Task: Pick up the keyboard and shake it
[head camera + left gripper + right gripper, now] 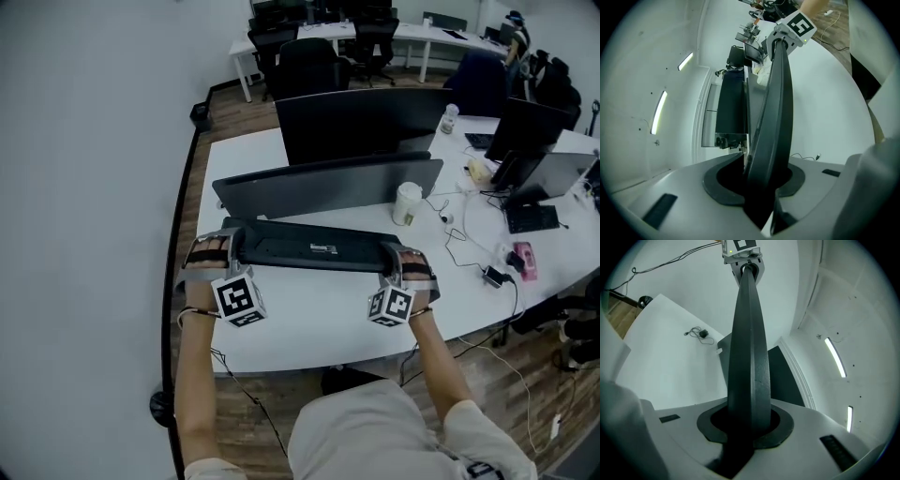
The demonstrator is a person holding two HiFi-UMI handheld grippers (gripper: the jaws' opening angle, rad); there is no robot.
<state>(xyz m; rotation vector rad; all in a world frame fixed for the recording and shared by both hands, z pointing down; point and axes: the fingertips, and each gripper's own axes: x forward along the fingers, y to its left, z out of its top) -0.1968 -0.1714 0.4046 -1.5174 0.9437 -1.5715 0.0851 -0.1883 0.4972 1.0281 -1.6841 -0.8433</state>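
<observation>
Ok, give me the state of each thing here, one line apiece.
keyboard: held off the desk by both ends, underside showing in the head view.
left gripper: shut on the keyboard's left end.
right gripper: shut on the keyboard's right end.
white cup: upright on the desk.
near monitor: upright, dark.

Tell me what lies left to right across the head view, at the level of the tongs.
left tongs → keyboard, gripped at both ends → right tongs → black adapter → pink object
</observation>
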